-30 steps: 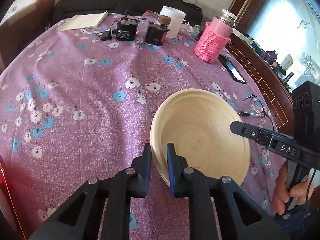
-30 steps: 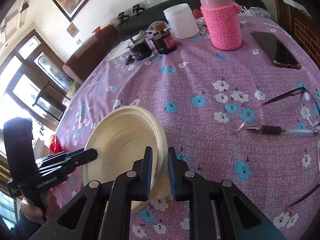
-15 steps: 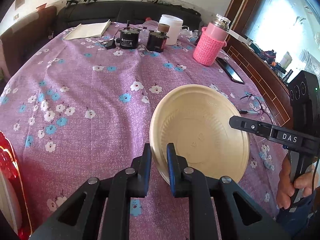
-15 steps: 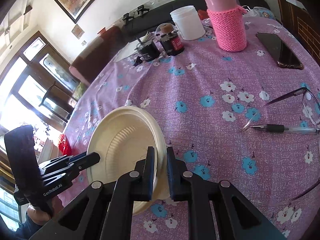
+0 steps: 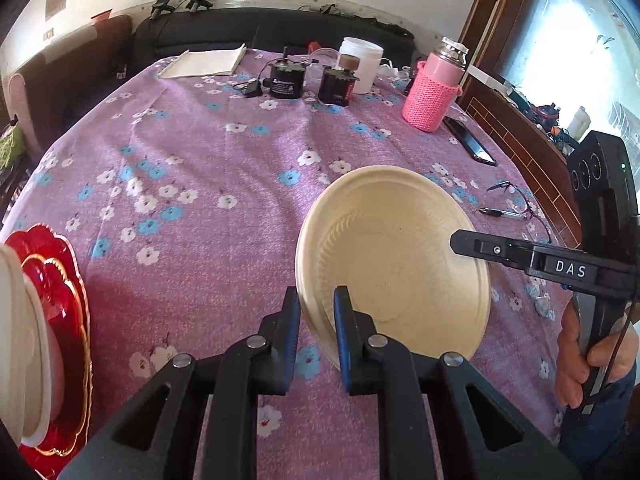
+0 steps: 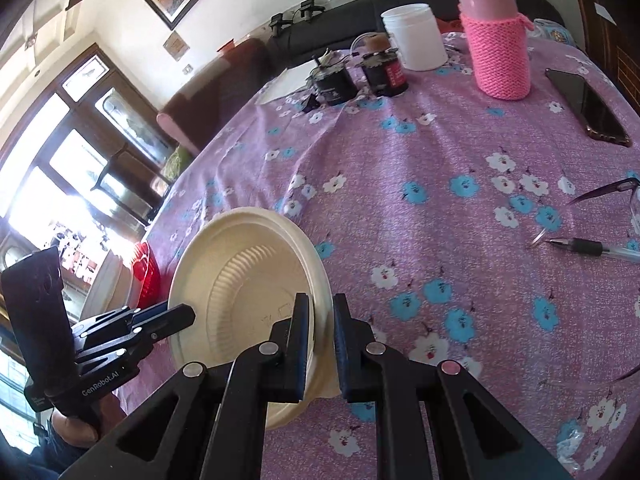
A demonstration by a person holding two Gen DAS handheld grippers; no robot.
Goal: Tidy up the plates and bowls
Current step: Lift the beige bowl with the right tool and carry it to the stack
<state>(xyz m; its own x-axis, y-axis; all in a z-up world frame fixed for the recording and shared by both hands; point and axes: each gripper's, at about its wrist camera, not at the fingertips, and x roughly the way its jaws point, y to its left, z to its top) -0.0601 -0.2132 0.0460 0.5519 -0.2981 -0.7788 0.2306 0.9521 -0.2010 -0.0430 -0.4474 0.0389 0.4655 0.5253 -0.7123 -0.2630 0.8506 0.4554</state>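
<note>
Cream plate carried between both grippers, not yet stacked

The left gripper (image 5: 316, 308) and right gripper (image 6: 321, 316) each clamped an opposite rim of the cream plate (image 5: 394, 256), held tilted above the table (image 5: 208, 168). A stack of a red plate (image 5: 60, 320) and pale dishes waited at the left edge; joining it looked like what remained.

left gripper (image 5: 316, 316): black arms, blue pads, silver screws | right gripper (image 6: 320, 320): same, "DAS" label | blue trousers
</note>
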